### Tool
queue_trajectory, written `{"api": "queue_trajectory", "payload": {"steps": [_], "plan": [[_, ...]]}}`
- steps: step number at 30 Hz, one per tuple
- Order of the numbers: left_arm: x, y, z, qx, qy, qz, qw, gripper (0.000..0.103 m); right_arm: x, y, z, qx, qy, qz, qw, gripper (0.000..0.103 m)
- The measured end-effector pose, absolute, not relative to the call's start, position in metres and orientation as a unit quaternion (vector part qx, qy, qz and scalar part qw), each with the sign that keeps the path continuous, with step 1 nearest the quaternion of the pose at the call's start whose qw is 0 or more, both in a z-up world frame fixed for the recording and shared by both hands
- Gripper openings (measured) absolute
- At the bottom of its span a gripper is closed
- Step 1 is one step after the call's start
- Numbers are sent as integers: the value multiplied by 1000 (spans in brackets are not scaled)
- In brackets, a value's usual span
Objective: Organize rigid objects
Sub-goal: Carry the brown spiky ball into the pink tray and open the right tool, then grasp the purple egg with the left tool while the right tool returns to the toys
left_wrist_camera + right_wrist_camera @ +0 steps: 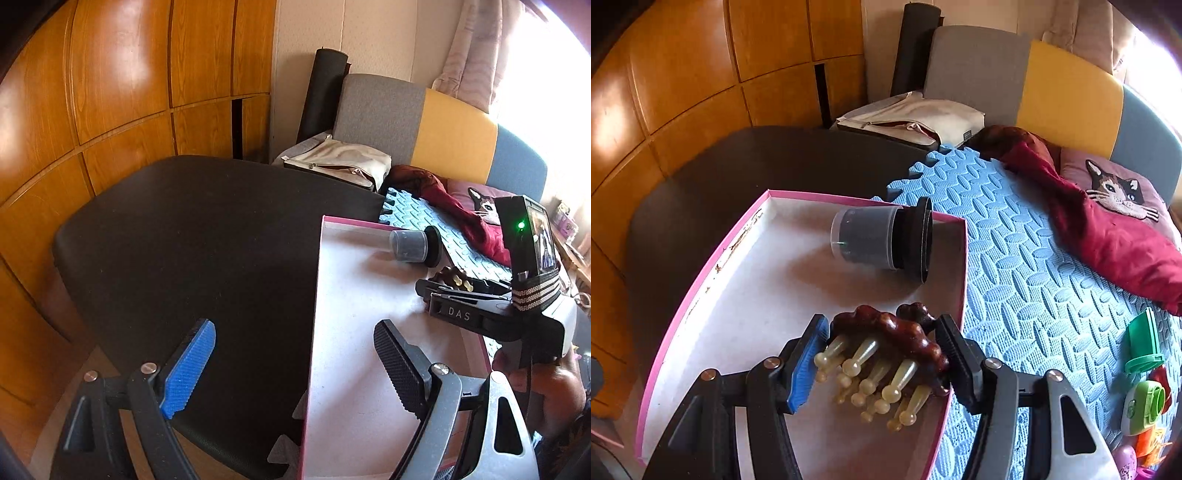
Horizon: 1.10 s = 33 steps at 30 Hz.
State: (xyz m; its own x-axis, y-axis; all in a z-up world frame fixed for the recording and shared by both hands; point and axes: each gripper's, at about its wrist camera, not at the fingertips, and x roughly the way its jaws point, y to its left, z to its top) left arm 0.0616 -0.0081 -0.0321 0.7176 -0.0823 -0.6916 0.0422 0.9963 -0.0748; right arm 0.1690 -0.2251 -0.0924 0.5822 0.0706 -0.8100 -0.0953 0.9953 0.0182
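A pink-rimmed shallow box [701,284] with a white floor lies half on a black seat and half on a blue foam mat. A grey jar with a black lid [882,238] lies on its side at the box's far end; it also shows in the left wrist view [413,245]. My right gripper [882,358] is shut on a brown wooden massage comb with pale knobbed teeth [886,347], held just above the box's near right corner. My left gripper [295,369] is open and empty, straddling the box's left wall [316,295]. The right gripper [432,291] shows there too.
Green, orange and pink plastic toys [1143,387] lie on the blue mat [1015,258] at the right. A red cloth [1108,236] and a cat cushion [1119,192] lie farther back. A white bag [916,118] sits behind the black seat [192,240]. Wooden cabinets [110,92] stand at the left.
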Motion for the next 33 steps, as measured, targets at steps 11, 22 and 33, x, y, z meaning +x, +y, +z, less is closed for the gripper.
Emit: {"api": "queue_trajectory", "payload": {"steps": [11, 22, 33], "plan": [[56, -11, -27, -24, 370, -36, 928, 89, 145, -222, -67, 3, 426, 52, 903, 79], [49, -11, -25, -21, 366, -39, 930, 90, 88, -217, -50, -9, 382, 33, 924, 79], [40, -19, -22, -15, 361, -48, 931, 92, 30, -212, -40, -40, 329, -18, 943, 79]]}}
